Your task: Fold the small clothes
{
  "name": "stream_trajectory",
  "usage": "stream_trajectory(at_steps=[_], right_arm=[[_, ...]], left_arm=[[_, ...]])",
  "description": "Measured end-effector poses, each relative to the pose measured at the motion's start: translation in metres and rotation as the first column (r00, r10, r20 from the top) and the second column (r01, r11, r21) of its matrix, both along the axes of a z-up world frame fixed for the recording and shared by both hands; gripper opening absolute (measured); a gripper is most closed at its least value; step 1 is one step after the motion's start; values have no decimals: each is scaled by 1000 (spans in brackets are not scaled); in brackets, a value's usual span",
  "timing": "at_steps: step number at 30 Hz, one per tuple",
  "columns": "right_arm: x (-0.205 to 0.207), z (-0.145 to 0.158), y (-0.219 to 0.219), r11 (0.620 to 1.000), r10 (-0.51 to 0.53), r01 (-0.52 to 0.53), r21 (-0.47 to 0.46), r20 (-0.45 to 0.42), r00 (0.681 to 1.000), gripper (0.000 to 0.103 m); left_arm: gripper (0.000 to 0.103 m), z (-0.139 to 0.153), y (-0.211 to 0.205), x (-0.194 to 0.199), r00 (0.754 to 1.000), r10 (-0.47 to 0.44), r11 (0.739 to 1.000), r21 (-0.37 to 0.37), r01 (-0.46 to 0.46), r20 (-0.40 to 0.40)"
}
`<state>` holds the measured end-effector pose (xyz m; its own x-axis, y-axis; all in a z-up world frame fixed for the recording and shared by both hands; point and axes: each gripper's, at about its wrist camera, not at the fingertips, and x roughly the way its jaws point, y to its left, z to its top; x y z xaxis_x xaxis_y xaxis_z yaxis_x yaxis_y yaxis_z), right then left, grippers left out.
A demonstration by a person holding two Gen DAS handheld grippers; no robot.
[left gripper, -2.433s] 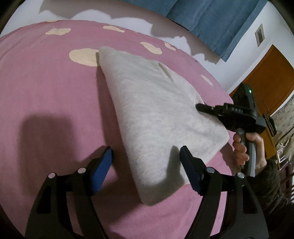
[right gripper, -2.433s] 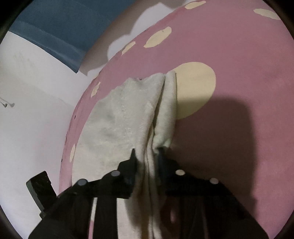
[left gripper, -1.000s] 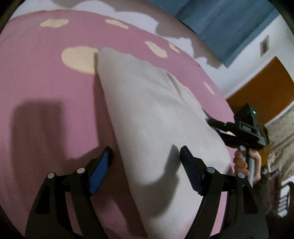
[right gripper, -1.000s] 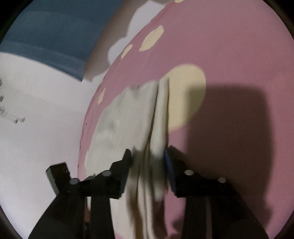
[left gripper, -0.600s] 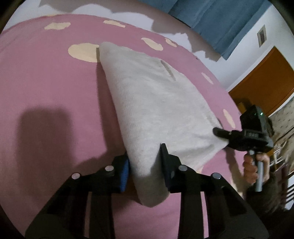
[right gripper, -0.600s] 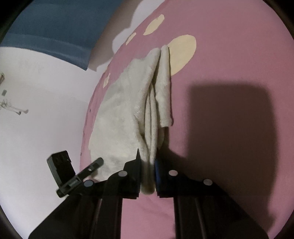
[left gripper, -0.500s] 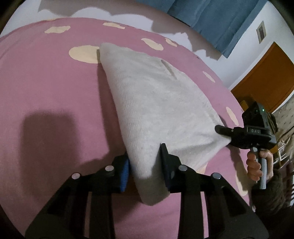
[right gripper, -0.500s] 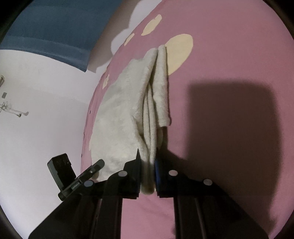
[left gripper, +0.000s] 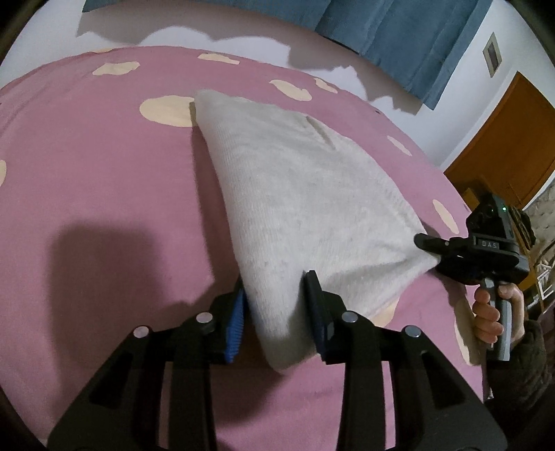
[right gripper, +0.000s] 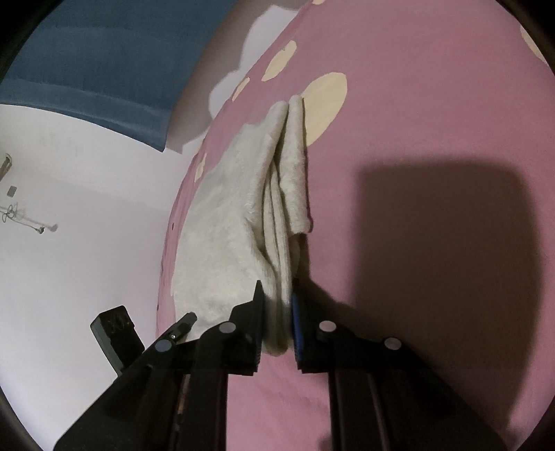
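Observation:
A folded cream knit garment point(left gripper: 305, 204) lies on the pink bed cover, its near edge lifted a little. My left gripper point(left gripper: 275, 305) is shut on the garment's near left corner. My right gripper point(right gripper: 277, 305) is shut on the layered near right corner of the garment point(right gripper: 239, 215). The right gripper also shows in the left wrist view point(left gripper: 430, 248), held by a hand at the right. The left gripper's tip shows in the right wrist view point(right gripper: 180, 326) at the lower left.
The pink bed cover point(left gripper: 97, 166) with cream spots fills both views. A blue curtain point(left gripper: 399, 31) and white wall stand behind the bed. A brown door point(left gripper: 513, 145) is at the right. The bed's right edge is near the hand.
My left gripper closed on the garment's near corner. My right gripper opened briefly, then shut on its corner again. Both corners have since risen slightly off the bed.

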<state>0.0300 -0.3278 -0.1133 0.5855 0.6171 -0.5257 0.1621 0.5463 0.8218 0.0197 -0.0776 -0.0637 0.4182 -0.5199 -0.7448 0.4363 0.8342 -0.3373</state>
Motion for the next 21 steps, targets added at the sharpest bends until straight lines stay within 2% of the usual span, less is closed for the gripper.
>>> stream_trajectory(at_steps=[13, 21], right_arm=[[-22, 7, -5, 998, -47, 47, -31, -7, 999, 20], [-37, 17, -2, 991, -55, 54, -119, -9, 998, 33]], left_arm=[[52, 4, 12, -16, 998, 50, 998, 33, -51, 25], [67, 9, 22, -34, 994, 101, 993, 59, -104, 51]])
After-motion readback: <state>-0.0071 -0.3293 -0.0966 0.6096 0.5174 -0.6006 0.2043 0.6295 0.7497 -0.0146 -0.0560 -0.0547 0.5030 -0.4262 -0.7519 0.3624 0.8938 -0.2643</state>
